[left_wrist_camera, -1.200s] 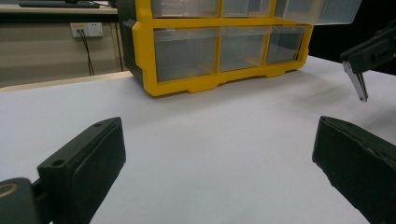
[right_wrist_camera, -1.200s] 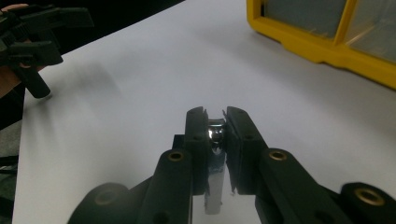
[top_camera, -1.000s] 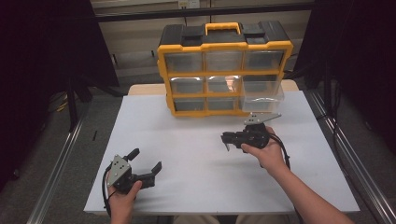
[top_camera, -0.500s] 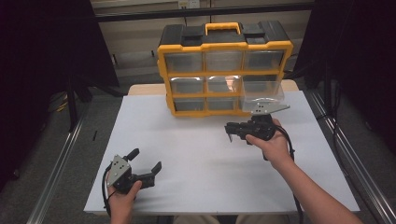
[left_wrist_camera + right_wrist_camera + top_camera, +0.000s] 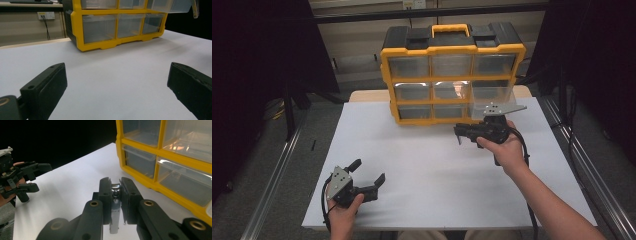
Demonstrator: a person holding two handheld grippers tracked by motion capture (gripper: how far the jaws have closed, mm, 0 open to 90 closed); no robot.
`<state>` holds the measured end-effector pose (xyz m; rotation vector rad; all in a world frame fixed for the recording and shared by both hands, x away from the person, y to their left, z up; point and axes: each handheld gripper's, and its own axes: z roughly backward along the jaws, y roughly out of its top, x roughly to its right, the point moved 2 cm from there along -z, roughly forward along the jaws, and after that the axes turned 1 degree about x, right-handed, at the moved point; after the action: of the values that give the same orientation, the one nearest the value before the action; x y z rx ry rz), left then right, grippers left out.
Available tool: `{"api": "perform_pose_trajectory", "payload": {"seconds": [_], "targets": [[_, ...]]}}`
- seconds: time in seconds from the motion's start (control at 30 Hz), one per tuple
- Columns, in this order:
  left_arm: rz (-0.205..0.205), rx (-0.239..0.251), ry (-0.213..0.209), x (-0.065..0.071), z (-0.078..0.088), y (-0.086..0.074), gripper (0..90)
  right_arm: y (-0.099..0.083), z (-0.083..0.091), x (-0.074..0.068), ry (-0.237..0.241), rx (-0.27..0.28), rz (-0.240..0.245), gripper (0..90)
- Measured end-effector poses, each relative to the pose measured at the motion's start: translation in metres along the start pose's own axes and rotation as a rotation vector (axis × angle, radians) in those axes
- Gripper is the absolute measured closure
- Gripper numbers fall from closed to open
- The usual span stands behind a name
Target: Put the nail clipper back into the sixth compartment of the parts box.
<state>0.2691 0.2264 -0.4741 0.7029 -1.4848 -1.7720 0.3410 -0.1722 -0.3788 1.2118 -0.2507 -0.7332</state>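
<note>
A yellow and black drawer organizer [image 5: 452, 75] with clear drawers stands at the far side of the white table [image 5: 422, 165]. One clear drawer [image 5: 492, 97] on its right side is pulled out. Just below that drawer, my right gripper [image 5: 460, 134] is held above the table, shut on a small shiny metal piece [image 5: 115, 193] that sticks up between the jaws. My left gripper [image 5: 368, 171] rests near the front left edge, its jaws wide apart with nothing between them [image 5: 117, 82]. In the right gripper view the left gripper [image 5: 38, 177] is at the far left.
The organizer [image 5: 117, 25] fills the back of the left gripper view, with the pulled-out drawer [image 5: 172, 5] at top right. Metal rails [image 5: 277, 175] run along both sides of the table. A cable [image 5: 524, 150] trails from the right gripper.
My right gripper has moved away from the person and a little right, closer to the organizer's pulled-out drawer, still holding the metal piece. The left gripper has stayed put.
</note>
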Motion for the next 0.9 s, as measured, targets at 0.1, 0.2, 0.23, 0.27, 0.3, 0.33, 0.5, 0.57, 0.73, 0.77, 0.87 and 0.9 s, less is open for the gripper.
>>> {"api": "perform_pose_trajectory", "payload": {"seconds": [0.1,0.2,0.23,0.27,0.3,0.33,0.5,0.57,0.73,0.77,0.87,0.9], "targets": [[-0.007,-0.002,0.005,-0.001,0.001,0.000,2.8,0.004,0.001,0.000,0.002,0.006,0.005,80.1],[-0.006,-0.004,0.009,-0.001,0.001,0.000,2.8,0.008,0.003,0.001,-0.006,0.012,0.010,80.1],[-0.004,0.002,0.006,-0.001,0.000,0.000,2.8,0.009,0.003,0.001,-0.006,0.014,0.009,80.1],[0.000,0.004,0.006,0.000,0.000,0.000,2.8,0.011,0.004,0.002,-0.009,0.017,0.010,80.1],[-0.001,0.001,0.007,0.000,0.000,0.000,2.8,0.012,0.004,0.002,-0.012,0.019,0.008,80.1],[-0.005,0.002,0.006,0.000,0.000,0.000,2.8,0.013,0.005,0.003,-0.014,0.020,0.009,80.1],[-0.008,-0.002,0.008,-0.001,0.001,0.000,2.8,0.018,0.007,0.005,-0.022,0.025,0.013,80.1],[-0.003,-0.001,0.011,0.000,0.001,0.000,2.8,0.021,0.008,0.006,-0.025,0.030,0.015,80.1],[-0.004,-0.002,0.010,-0.001,0.001,0.000,2.8,0.027,0.011,0.007,-0.034,0.037,0.022,80.1],[-0.005,-0.001,0.010,-0.001,0.001,0.000,2.8,0.029,0.011,0.007,-0.033,0.037,0.023,80.1],[-0.010,-0.003,0.007,-0.001,0.001,0.000,2.8,0.033,0.012,0.008,-0.039,0.041,0.029,80.1],[0.001,0.003,0.004,0.000,0.000,0.000,2.8,0.034,0.012,0.008,-0.041,0.044,0.029,80.1]]}}
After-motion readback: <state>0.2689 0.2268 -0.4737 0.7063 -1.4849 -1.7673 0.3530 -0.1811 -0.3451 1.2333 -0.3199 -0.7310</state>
